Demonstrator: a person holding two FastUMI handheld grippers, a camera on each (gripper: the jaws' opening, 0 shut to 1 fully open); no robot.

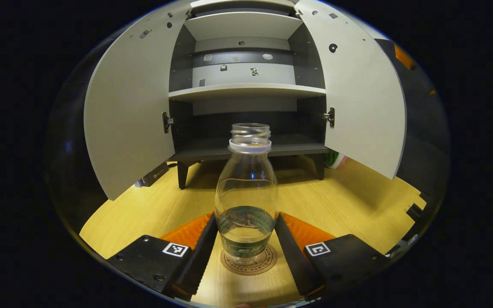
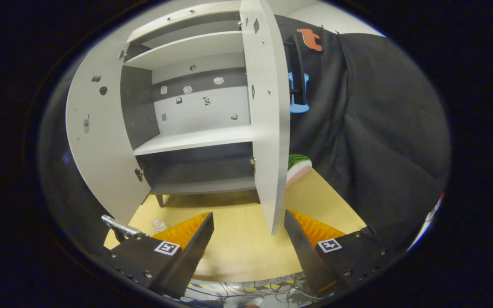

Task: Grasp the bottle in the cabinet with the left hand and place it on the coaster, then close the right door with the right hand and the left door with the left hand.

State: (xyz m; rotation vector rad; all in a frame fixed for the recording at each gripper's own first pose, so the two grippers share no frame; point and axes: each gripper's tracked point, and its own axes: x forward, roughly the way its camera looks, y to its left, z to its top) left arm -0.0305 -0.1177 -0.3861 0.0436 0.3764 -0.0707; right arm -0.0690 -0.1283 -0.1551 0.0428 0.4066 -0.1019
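I am looking into the cabinet (image 1: 246,90) from the left gripper view, and both of its doors are standing wide open. The left door (image 1: 129,111) and the right door (image 1: 360,102) are swinging out toward me over the wooden table (image 1: 349,196), framing bare shelves. A striped, watermelon-like object (image 1: 334,159) is peeking out from behind the right door's lower edge, and a small dark box (image 1: 152,176) is lying under the left door beside the cabinet's leg.

The bottle (image 1: 246,192) is standing upright on the round coaster (image 1: 249,262), out in front of the cabinet, uncapped and clear with a green label band. My left gripper (image 1: 246,233) is sitting around it, its fingers (image 1: 201,248) lying right against the label on both sides, though I cannot tell whether they are pressing or just touching.

In the right gripper view, the right door (image 2: 268,124) is standing edge-on directly ahead of my right gripper (image 2: 248,229), whose fingers (image 2: 195,241) are spreading wide and gripping nothing. The bottle's rim (image 2: 159,224) is showing low to the left.
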